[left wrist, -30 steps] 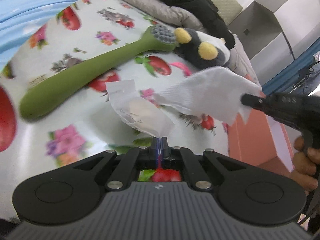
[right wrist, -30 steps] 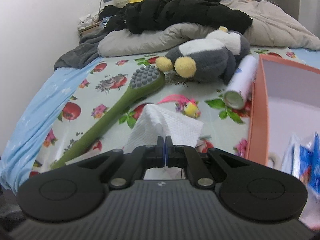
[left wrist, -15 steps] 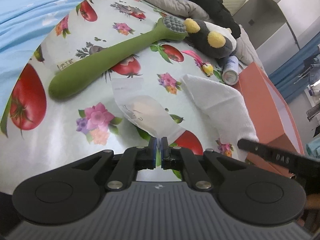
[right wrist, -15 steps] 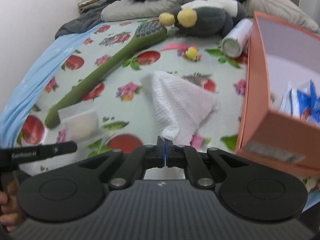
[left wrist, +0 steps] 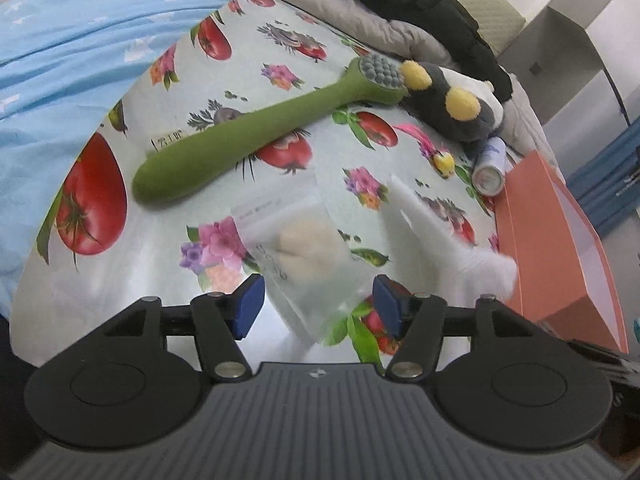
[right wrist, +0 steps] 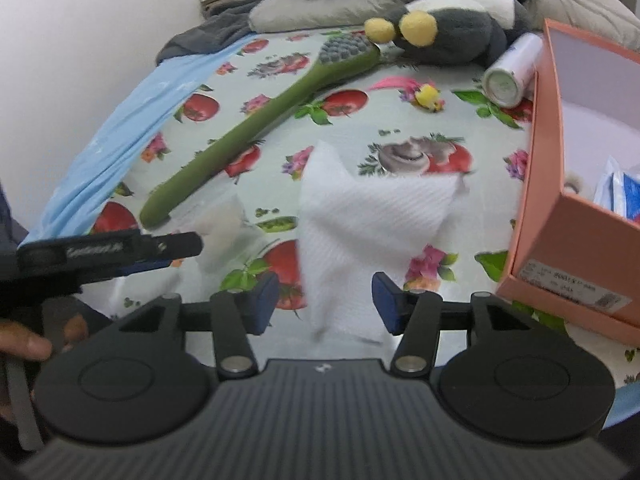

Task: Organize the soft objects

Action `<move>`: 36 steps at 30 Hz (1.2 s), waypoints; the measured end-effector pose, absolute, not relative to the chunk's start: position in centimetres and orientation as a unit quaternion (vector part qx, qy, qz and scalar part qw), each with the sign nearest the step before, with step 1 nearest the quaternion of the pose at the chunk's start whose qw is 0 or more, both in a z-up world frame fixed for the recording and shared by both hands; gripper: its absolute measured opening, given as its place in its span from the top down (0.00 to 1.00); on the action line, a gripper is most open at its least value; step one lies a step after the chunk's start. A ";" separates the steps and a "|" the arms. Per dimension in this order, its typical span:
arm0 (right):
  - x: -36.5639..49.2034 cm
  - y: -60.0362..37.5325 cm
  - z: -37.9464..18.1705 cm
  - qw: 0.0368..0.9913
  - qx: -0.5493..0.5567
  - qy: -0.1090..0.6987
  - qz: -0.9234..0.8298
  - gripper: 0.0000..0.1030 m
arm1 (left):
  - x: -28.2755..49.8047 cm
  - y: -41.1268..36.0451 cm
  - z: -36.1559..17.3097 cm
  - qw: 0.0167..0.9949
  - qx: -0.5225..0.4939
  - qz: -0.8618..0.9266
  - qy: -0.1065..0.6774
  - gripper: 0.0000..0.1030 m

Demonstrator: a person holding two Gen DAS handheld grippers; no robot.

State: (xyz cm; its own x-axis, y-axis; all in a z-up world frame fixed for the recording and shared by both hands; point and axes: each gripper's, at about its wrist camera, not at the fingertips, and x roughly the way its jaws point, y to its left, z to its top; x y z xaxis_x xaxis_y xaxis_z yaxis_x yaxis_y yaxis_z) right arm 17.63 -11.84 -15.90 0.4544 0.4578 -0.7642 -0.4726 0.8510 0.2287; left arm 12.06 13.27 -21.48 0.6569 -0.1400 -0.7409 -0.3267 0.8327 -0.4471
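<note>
two sets of tongs opening over a bag and a cloth on the bed

both tools are down near the front edge of the bed, which is covered by a sheet printed with tomatoes and flowers. the left tongs are opening, and the clear plastic bag with a pale soft lump inside lies between the blue pads without either pad pressing on it. the right tongs are opening too, with the near end of the white cloth lying between them, loose on the sheet. bag and cloth sit just beside each other, the bag to the left. from the right wrist view the left tool reaches in at the left edge, with fingers of a hand on its handle.

farther back, a long green brush lies at a slant, its grey nubbed head touching a grey plush toy with yellow feet. a small pink and yellow feather toy lies between the brush and a white spray can on its side, which rests against the orange box. the box stands open at the right edge of the bed, with blue and white packets inside. grey bedding and a black garment are heaped behind the plush toy
</note>
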 end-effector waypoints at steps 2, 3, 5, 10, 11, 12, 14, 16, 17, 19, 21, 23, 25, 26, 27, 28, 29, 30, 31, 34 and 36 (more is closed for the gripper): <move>17.8 -11.6 -15.8 0.858 -0.015 0.434 0.275 0.32 | 12.3 13.3 -21.5 0.865 -0.284 0.062 0.408 0.36; 18.1 -11.5 -15.7 0.861 -0.017 0.428 0.275 0.28 | 12.6 13.2 -21.5 0.866 -0.281 0.065 0.408 0.36; 18.8 -11.2 -15.7 0.867 -0.022 0.417 0.272 0.27 | 13.3 12.9 -21.7 0.868 -0.270 0.070 0.412 0.36; 20.9 -10.2 -16.7 0.877 -0.031 0.404 0.259 0.27 | 14.9 12.1 -22.3 0.871 -0.249 0.082 0.415 0.36; 21.2 -10.0 -17.1 0.876 -0.033 0.406 0.259 0.27 | 15.3 12.0 -22.3 0.873 -0.241 0.085 0.415 0.36; 21.5 -9.7 -17.6 0.873 -0.034 0.411 0.262 0.27 | 15.6 11.8 -22.5 0.875 -0.234 0.088 0.415 0.35; 21.7 -9.2 -18.4 0.867 -0.040 0.415 0.274 0.27 | 16.1 11.6 -22.7 0.878 -0.220 0.094 0.415 0.35; 21.7 -8.6 -19.3 0.860 -0.052 0.423 0.281 0.28 | 16.6 11.4 -22.9 0.880 -0.207 0.097 0.417 0.35; 21.7 -8.3 -19.9 0.856 -0.057 0.428 0.285 0.28 | 16.8 11.3 -23.1 0.880 -0.202 0.098 0.419 0.35; 21.8 -8.0 -20.8 0.850 -0.063 0.439 0.284 0.32 | 17.2 11.2 -23.4 0.879 -0.195 0.099 0.424 0.35; 21.9 -7.9 -21.7 0.848 -0.068 0.445 0.280 0.40 | 17.5 11.0 -23.6 0.880 -0.188 0.099 0.425 0.35; 21.6 -7.8 -21.9 0.853 -0.080 0.434 0.279 0.43 | 17.8 10.8 -23.7 0.883 -0.176 0.100 0.425 0.35; 21.5 -7.6 -21.9 0.854 -0.092 0.429 0.279 0.51 | 18.0 10.5 -23.8 0.884 -0.164 0.101 0.425 0.36; 21.4 -7.5 -21.9 0.853 -0.094 0.428 0.282 0.60 | 18.0 10.4 -23.8 0.885 -0.161 0.101 0.424 0.36; 21.5 -7.6 -21.9 0.853 -0.094 0.428 0.285 0.70 | 18.1 10.3 -23.8 0.886 -0.159 0.100 0.424 0.37; 21.5 -7.6 -21.8 0.852 -0.092 0.430 0.285 0.74 | 18.1 10.3 -23.9 0.887 -0.157 0.099 0.423 0.41; 21.6 -7.7 -21.8 0.852 -0.091 0.431 0.284 0.82 | 18.1 10.1 -23.9 0.888 -0.156 0.099 0.421 0.44; 21.7 -7.8 -21.7 0.852 -0.089 0.433 0.281 0.87 | 18.1 10.1 -23.9 0.889 -0.156 0.098 0.419 0.49; 21.8 -7.9 -21.6 0.852 -0.086 0.434 0.279 0.87 | 18.0 10.0 -23.9 0.890 -0.157 0.095 0.418 0.55; 22.1 -8.7 -21.3 0.854 -0.069 0.441 0.269 0.89 | 18.0 9.9 -23.9 0.890 -0.162 0.089 0.416 0.68; 22.1 -9.1 -21.0 0.857 -0.068 0.439 0.261 0.89 | 18.0 9.9 -23.9 0.889 -0.167 0.086 0.417 0.73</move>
